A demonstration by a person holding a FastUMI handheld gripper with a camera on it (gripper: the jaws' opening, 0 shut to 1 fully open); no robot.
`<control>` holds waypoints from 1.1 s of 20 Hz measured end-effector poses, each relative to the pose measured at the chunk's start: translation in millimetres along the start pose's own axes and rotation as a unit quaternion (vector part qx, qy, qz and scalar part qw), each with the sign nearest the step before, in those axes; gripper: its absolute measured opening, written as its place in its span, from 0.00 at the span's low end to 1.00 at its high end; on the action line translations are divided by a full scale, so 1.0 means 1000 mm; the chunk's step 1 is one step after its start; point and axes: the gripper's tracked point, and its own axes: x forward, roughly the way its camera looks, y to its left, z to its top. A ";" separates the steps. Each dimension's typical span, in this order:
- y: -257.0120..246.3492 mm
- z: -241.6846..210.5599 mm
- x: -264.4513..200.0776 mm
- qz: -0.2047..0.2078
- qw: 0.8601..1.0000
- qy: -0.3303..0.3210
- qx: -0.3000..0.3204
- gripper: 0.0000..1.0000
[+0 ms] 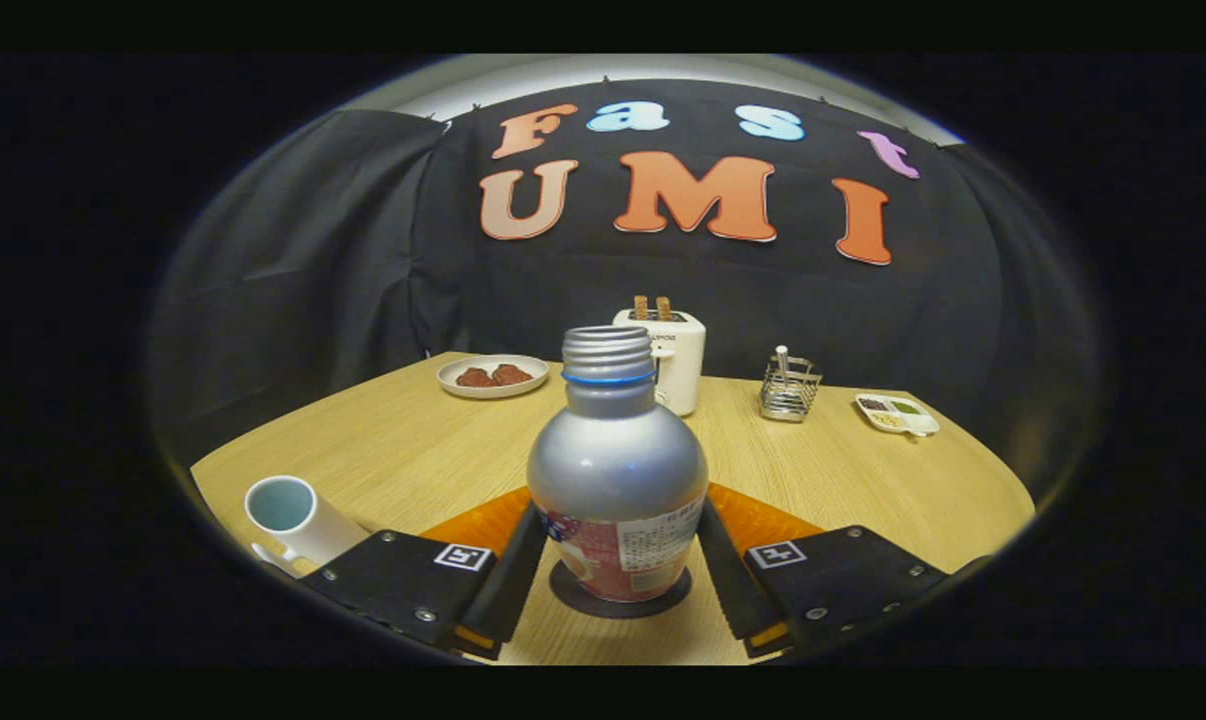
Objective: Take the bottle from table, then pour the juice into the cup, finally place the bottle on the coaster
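Observation:
A silver bottle (pixel 618 470) with an open threaded neck and a red-and-white label stands upright on a dark round coaster (pixel 575 598). My gripper (pixel 618 515) has a finger on each side of the bottle, and both fingertips (pixel 523 545) press against its lower body. A white cup (pixel 283 510) with a pale blue inside stands to the left, beside the left finger, and I cannot tell what is in it.
An orange mat (pixel 768 522) lies on the wooden table (pixel 403 440) behind the bottle. At the back stand a white toaster (pixel 675 365), a plate of brown food (pixel 491 376), a wire holder (pixel 789 388) and a small divided dish (pixel 897 413).

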 end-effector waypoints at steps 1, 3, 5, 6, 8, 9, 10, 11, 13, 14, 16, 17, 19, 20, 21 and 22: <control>-0.001 -0.003 0.004 0.001 1.000 0.003 0.004 0.78; -0.003 -0.003 0.009 0.003 1.000 0.000 0.010 0.78; -0.004 -0.004 0.010 0.003 1.000 0.005 0.019 0.78; -0.004 -0.004 0.009 0.003 1.000 -0.001 0.022 0.79; -0.005 -0.004 0.005 0.004 1.000 -0.004 0.021 0.80; -0.005 -0.004 0.004 0.004 1.000 -0.005 0.020 0.79; -0.006 -0.006 0.002 0.003 1.000 -0.008 0.018 0.80; -0.007 -0.010 0.001 0.001 1.000 -0.003 0.014 0.80; -0.007 -0.024 0.000 0.001 1.000 0.010 0.004 0.81; -0.008 -0.029 0.000 0.001 1.000 0.016 0.005 0.83; -0.006 -0.030 -0.004 0.003 1.000 0.016 0.013 0.87; -0.006 -0.027 -0.004 0.002 1.000 0.011 0.015 0.89; -0.008 -0.021 -0.011 -0.003 1.000 0.001 0.016 0.98; -0.007 -0.019 -0.015 -0.005 1.000 -0.004 0.017 0.98; -0.006 -0.016 -0.020 -0.005 1.000 -0.007 0.021 0.98; -0.002 -0.015 -0.026 -0.004 1.000 -0.009 0.025 0.98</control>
